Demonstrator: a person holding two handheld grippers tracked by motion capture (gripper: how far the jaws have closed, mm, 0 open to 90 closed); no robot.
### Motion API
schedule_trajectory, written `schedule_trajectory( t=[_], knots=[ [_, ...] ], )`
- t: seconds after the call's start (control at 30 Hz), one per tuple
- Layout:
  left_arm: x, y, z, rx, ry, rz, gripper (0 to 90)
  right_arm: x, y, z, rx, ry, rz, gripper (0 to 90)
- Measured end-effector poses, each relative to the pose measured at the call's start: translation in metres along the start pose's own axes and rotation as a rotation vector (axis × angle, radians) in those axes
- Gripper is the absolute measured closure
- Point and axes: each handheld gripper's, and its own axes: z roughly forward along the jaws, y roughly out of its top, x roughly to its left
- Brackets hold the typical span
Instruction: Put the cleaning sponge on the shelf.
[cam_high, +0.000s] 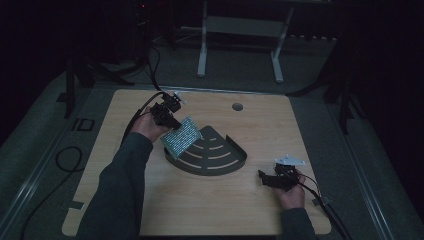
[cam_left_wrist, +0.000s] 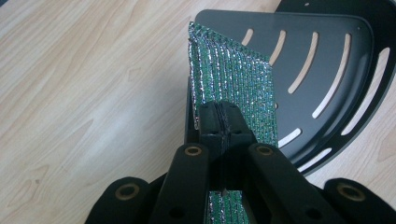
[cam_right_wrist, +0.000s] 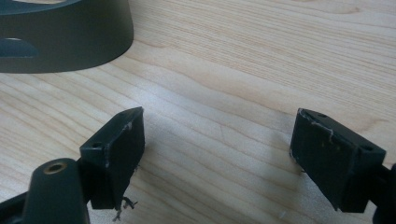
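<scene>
A flat green glittery scouring pad (cam_high: 181, 135) (cam_left_wrist: 233, 84) is pinched in my left gripper (cam_high: 167, 119) (cam_left_wrist: 223, 122), whose jaws are shut on its near end. The pad hangs tilted over the left edge of a dark fan-shaped slotted tray (cam_high: 210, 152) (cam_left_wrist: 327, 60) lying mid-table. My right gripper (cam_high: 267, 178) (cam_right_wrist: 217, 158) rests low on the wooden table (cam_high: 150, 200) at the front right, to the right of the tray, jaws wide apart with nothing between them. The tray's curved wall (cam_right_wrist: 65, 37) sits at the upper left of the right gripper view.
A round cable hole (cam_high: 237, 106) lies in the tabletop at the back. Cables (cam_high: 65, 160) trail off the table's left side onto the floor. A white table frame (cam_high: 240, 40) stands beyond the far edge.
</scene>
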Motion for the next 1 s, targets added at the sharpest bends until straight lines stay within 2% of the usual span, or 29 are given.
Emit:
schedule_trajectory(
  t=[0.17,0.47,1.0],
  knots=[
    [-0.002,0.002,0.007,0.009,0.004,0.020,90.0,0.000,0.000,0.000,0.000,0.000,0.000,17.5],
    [-0.002,0.004,0.015,0.010,0.007,0.017,90.0,0.000,0.000,0.000,0.000,0.000,0.001,17.5],
    [-0.006,0.007,0.029,0.024,0.026,0.042,90.0,0.000,0.000,0.000,0.000,0.001,-0.001,17.5]
  ],
)
